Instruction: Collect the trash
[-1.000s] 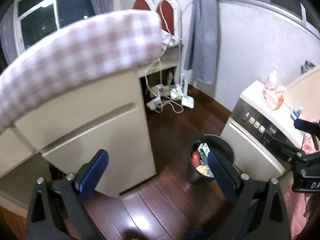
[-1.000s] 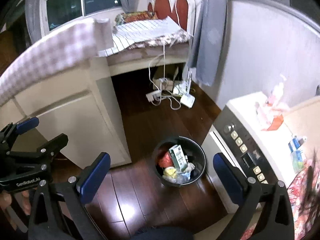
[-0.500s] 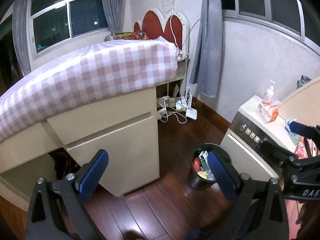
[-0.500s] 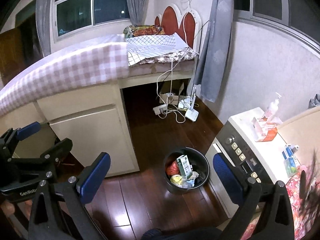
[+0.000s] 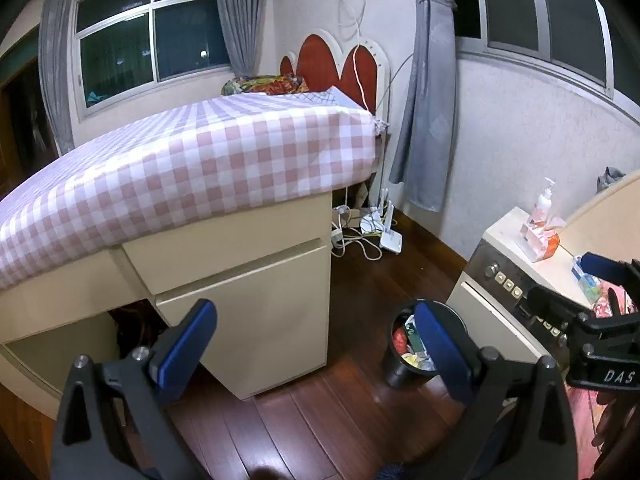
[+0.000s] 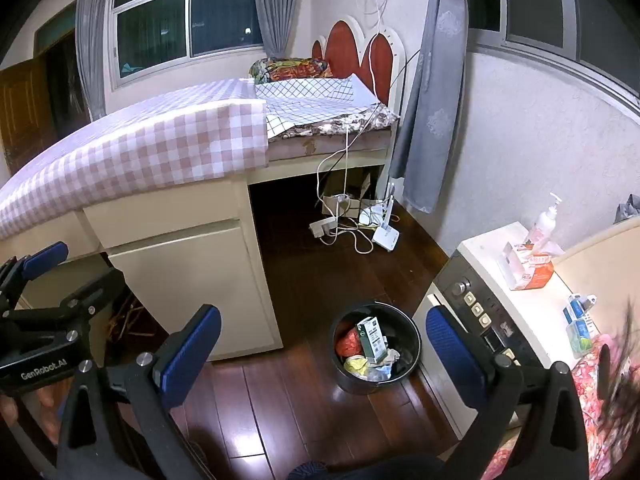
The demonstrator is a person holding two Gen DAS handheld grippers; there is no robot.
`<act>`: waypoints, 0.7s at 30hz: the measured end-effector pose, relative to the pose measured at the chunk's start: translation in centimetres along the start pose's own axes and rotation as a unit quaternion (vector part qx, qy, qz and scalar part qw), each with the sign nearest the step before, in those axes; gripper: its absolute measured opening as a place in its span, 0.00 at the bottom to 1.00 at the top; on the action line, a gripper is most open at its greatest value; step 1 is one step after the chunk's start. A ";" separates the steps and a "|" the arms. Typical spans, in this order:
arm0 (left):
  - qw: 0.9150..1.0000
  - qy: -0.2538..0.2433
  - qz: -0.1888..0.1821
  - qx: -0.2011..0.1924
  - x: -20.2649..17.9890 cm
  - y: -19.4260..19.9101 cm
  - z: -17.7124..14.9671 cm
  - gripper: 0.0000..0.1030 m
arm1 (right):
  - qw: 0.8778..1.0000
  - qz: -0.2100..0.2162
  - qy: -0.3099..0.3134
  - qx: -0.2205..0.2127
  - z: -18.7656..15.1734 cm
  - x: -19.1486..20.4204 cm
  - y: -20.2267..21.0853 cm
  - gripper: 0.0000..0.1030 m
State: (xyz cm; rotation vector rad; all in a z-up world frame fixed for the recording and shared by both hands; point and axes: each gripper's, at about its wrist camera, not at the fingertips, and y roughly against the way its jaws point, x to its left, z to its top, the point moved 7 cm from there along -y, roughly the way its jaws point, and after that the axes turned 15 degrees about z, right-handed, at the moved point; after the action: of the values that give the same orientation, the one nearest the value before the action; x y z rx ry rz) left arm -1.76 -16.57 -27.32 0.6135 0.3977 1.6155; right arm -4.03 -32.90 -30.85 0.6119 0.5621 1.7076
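With both the left gripper (image 5: 316, 336) and right gripper (image 6: 324, 340) spread wide and empty, we'd take the floor-standing trash bin (image 6: 376, 384), probably light yet rigid, by its rim.

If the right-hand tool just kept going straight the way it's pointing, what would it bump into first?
Probably the dark wooden floor, just beyond the black trash bin. The right tool is open and empty, and nothing stands between its fingers and the floor. Depth is hard to judge in this fisheye view.
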 end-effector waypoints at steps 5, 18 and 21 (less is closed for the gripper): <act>1.000 0.005 0.004 -0.008 0.2 0.4 0.4 0.97 | 1.000 0.003 0.002 -0.002 0.0 0.2 0.1 1.00; 1.000 0.011 0.009 -0.014 1.0 0.8 0.8 0.97 | 1.000 0.005 0.006 -0.001 0.2 0.6 -0.2 1.00; 1.000 0.012 0.010 -0.016 1.1 1.0 1.0 0.97 | 1.000 0.004 0.008 -0.003 0.2 0.5 -0.1 1.00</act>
State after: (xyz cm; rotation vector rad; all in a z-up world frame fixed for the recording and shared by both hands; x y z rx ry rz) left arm -2.02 -15.72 -25.83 0.5771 0.3842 1.6462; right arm -3.93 -32.35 -30.74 0.5985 0.5663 1.7229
